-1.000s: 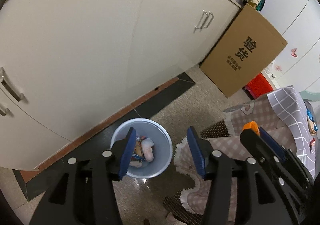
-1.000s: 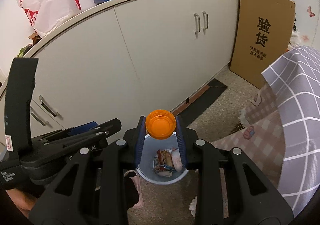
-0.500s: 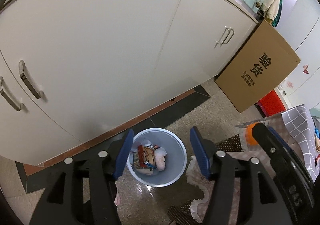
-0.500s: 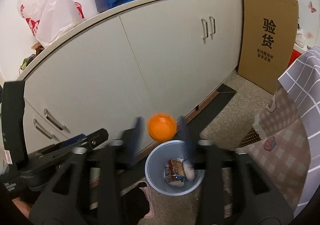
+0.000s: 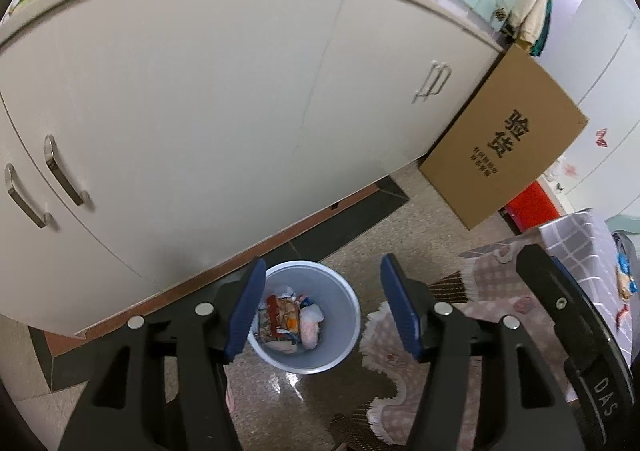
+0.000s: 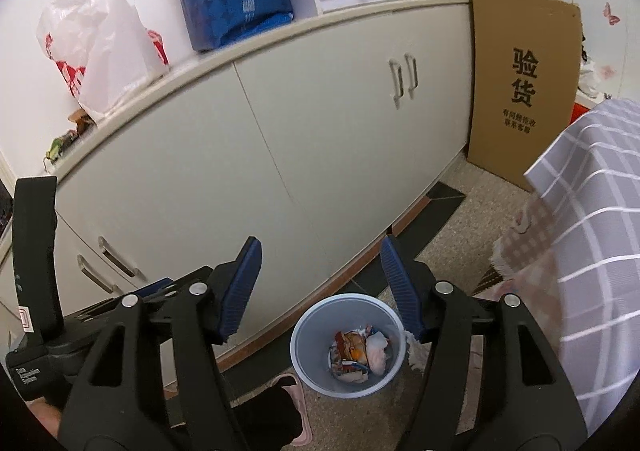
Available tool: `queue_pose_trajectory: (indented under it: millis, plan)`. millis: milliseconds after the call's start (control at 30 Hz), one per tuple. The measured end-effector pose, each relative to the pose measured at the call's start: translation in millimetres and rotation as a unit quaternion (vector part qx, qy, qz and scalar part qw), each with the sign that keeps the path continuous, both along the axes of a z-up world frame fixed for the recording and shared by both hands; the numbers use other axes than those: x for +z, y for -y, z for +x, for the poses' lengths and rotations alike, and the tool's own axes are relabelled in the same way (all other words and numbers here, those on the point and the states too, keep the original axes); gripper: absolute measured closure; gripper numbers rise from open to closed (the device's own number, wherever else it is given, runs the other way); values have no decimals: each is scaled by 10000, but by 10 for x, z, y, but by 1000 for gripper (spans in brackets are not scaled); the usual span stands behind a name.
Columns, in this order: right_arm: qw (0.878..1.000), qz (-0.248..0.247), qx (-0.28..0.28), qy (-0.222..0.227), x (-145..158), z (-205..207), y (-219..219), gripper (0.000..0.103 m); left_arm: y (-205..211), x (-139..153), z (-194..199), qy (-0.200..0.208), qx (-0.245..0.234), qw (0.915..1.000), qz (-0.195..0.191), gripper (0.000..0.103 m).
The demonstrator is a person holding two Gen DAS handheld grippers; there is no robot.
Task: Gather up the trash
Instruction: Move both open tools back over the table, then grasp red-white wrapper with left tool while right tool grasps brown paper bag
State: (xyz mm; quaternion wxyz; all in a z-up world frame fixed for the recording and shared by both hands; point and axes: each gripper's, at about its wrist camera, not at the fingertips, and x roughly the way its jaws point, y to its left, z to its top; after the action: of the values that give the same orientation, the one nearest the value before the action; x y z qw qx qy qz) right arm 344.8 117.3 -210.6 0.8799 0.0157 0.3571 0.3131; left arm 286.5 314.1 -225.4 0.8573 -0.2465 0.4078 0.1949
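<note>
A pale blue waste bin [image 5: 347,335] [image 6: 306,347] stands on the floor by the cabinet base, holding wrappers and crumpled paper [image 5: 286,317]. An orange cap [image 6: 354,353] lies among that trash. My left gripper [image 5: 323,265] hangs open above the bin with nothing between its blue pads [image 5: 245,307]. My right gripper [image 6: 321,242] is also open and empty, above and slightly behind the bin. The right gripper's black body [image 5: 560,315] shows at the right of the left wrist view. The left gripper's body [image 6: 36,251] shows at the left of the right wrist view.
A long white cabinet [image 5: 224,99] [image 6: 280,155] runs behind the bin. A cardboard box [image 5: 504,147] [image 6: 524,83] leans at its right end. A checked tablecloth [image 6: 592,211] hangs at the right. A pink slipper and dark sock [image 6: 288,403] are left of the bin.
The right gripper's jaws opened and let go of the orange cap, which dropped into the bin. Both grippers rose, so the bin sits lower and smaller in view.
</note>
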Motion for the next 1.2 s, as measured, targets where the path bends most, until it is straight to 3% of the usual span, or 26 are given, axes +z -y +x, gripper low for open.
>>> queue_pose_trajectory:
  millis: [300,533,700,867,1000,1100,1200]
  plan:
    - [9984,218,-400,330,511,-111,778,40,698,579,63,438,-518,9973,274,41]
    - [9932,309,-981,540,823,-88,1740,39,1644,1046,278,820,-1285,9867,570,34]
    - [9849,271,-1599,606,901,-54,2504,37,2466,1142,531,931,-2200,9694,559,28]
    - [9717,205,-2284,573,877,27,3311,36,3284,1016,850,744,-3219,9429,418,26]
    - [9638,190,-2622,454,807,97,3743,35,3705,909,1019,585,-3644,9278,543,26]
    - [9606,164,-2756,333,730,160,3931,34,3985,792,1178,357,-3835,9173,1008,26]
    - [9600,89,-2789,231,660,227,4050,34,4075,691,1281,196,-3961,9113,1104,26]
